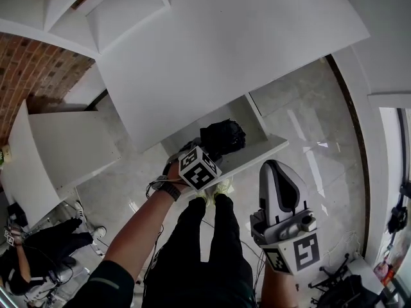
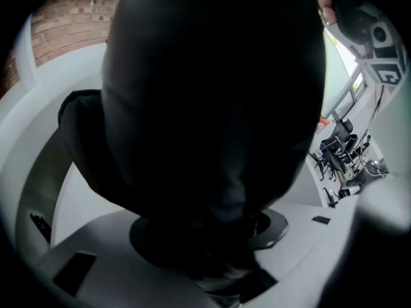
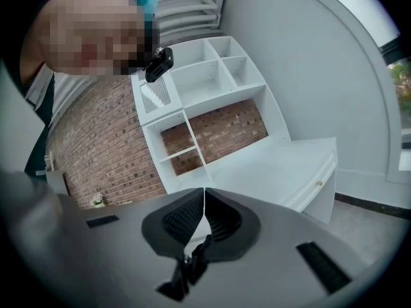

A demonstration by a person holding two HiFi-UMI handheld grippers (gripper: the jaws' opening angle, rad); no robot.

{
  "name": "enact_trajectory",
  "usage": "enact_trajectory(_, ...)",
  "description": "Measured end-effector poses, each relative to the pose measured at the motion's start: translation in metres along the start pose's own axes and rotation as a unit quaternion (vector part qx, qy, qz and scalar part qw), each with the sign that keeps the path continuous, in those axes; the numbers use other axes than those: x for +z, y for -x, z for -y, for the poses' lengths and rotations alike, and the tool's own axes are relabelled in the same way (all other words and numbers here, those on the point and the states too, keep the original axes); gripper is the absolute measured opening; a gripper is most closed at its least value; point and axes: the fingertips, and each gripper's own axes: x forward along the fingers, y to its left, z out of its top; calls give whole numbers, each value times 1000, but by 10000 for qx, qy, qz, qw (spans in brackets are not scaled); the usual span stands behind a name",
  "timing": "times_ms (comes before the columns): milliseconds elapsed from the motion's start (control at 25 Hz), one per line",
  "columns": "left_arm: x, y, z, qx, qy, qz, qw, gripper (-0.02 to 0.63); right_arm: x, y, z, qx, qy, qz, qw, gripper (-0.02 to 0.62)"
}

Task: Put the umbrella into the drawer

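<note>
**A soft, bulky bundle that must be taken round its middle**

The umbrella is folded short, a black and crumpled bundle. It is at the mouth of the open drawer, which stands pulled out from under the white worktop. Whether it already rests on the drawer's bottom, I cannot tell.

The left gripper points steeply down and grasps the umbrella. In the left gripper view the dark cloth fills nearly all the space before the camera, so the jaws must stand wide round it. The right gripper is clenched with nothing between its pads. It hangs beside the drawer and looks across the room.

I judge that the umbrella is light, but not simple to handle. The cloth is loose and gives under pressure, so a hold on cloth alone could slip or pull a fold out. Under the cloth there should be stiff ribs and a shaft. The good place is therefore the thick middle of the bundle, squeezed until the hard core is felt.

It is not fragile, and a short fall into the drawer would probably do no harm. A loose fold could hang over the drawer's edge and hinder the closing.
</note>
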Motion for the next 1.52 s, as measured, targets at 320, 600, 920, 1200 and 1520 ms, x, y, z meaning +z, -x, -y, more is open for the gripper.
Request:
enact_trajectory(320,-6,-23,2,-58,36,-141,9999,230,-3,8,8,-106,-30,-46,9999,5)
enact_trajectory(600,-14,-41,1,-181,223,-285,9992,236,-5,12,10,-110,-28,-112,9999,5)
enact_trajectory(920,-18,-57,-14,-42,517,-406,9978,256,-7,14,12,-74,31,-149,9999,5)
enact_trajectory(1200,-29,-61,-19,81,666,-399,9970,244,-9,13,14,-42,41,-175,9998,5)
enact_trajectory(1520,-34,-43,-22,242,752,-329,9963,189,-10,18,11,-2,184,-326,9993,5)
